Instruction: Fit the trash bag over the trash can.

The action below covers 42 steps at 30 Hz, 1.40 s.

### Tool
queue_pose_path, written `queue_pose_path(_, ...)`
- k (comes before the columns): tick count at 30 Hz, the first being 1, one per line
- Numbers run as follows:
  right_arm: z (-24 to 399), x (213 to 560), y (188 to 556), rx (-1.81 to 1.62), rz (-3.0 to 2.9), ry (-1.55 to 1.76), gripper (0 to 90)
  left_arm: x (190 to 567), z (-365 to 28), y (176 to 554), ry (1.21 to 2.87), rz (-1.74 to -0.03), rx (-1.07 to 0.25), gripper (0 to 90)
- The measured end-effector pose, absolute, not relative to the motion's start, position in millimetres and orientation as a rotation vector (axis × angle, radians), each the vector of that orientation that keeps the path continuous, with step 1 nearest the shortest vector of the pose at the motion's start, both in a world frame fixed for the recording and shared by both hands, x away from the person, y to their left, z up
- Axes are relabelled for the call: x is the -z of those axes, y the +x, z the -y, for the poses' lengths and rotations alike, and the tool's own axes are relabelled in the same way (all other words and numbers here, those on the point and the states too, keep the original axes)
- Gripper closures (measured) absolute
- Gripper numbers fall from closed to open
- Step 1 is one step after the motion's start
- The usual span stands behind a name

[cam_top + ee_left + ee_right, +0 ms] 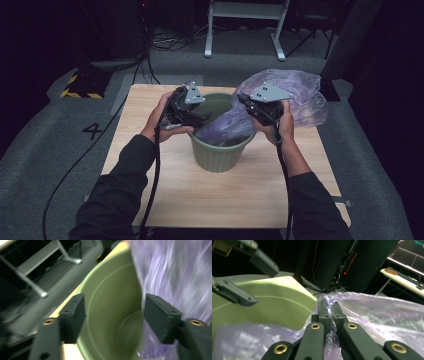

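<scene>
Sitting mid-table, a wooden table top (165,200) carries the work, w/ grey carpet around it. Biggest thing on it is the purple plastic bag (300,95): most of it bulges at the far right of the table, w/ one part draped over the rim and down into the green bucket (217,155). Bucket stands upright at the table centre, ribbed outside, smooth inside. In the left gripper view the bag hangs along the bucket's right inner side.

Right gripper (250,106) is at the bucket's right rim; right gripper view shows its jaws pinched tight on a gathered fold of the bag (362,307).

Left gripper (200,120) hovers at the bucket's left rim; jaws parted, approx. mid-width, nothing pinched; one jaw is over the left rim, the other against the bag film, contact unclear due to blur.
</scene>
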State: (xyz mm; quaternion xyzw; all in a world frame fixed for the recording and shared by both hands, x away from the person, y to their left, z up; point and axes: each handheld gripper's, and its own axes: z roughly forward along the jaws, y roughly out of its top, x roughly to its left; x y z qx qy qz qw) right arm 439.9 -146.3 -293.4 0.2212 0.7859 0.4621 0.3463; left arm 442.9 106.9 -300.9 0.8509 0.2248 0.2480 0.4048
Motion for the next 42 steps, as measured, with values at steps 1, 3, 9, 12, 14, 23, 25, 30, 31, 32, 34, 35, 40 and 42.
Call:
queue_pose_path(1,145,294,439,-1.193,-2.043,0.568,90.0,298,-109,442,2.119,-0.561,-0.573,27.1)
queue_pose_path(3,140,295,438,-1.153,-2.042,0.553,90.0,296,-108,438,2.062,-0.531,-0.478,25.2)
queue_pose_path(9,138,297,433,-1.183,-2.057,0.552,90.0,302,-73,430,2.126,-0.448,-0.432,19.1)
queue_pose_path(12,138,297,430,-1.203,-2.062,0.544,90.0,306,-61,430,2.140,-0.456,-0.429,22.1)
queue_pose_path(14,139,296,428,-1.224,-2.058,0.541,89.7,308,-56,431,2.156,-0.456,-0.431,31.0)
queue_pose_path(23,141,299,415,-1.276,-2.059,0.535,78.5,310,-52,427,2.216,-0.345,-0.507,82.0)
queue_pose_path(25,144,299,411,-1.272,-2.061,0.530,69.8,310,-54,427,2.211,-0.350,-0.530,87.5)
queue_pose_path(30,156,300,404,-1.304,-2.093,0.532,46.7,311,-65,429,2.206,-0.359,-0.524,89.7)
queue_pose_path(31,158,300,403,-1.292,-2.104,0.531,41.9,311,-67,430,2.205,-0.364,-0.540,89.8)
queue_pose_path(32,160,300,401,-1.282,-2.109,0.534,36.5,311,-69,430,2.202,-0.373,-0.546,89.8)
queue_pose_path(34,165,300,397,-1.264,-2.116,0.537,31.6,310,-74,431,2.193,-0.376,-0.540,89.8)
queue_pose_path(35,168,299,394,-1.260,-2.118,0.538,29.2,310,-76,431,2.189,-0.380,-0.549,89.8)
queue_pose_path(40,185,297,381,-1.243,-2.117,0.527,26.8,311,-81,433,2.199,-0.390,-0.546,89.8)
queue_pose_path(42,194,298,376,-1.241,-2.119,0.524,26.6,311,-85,433,2.189,-0.391,-0.537,89.8)
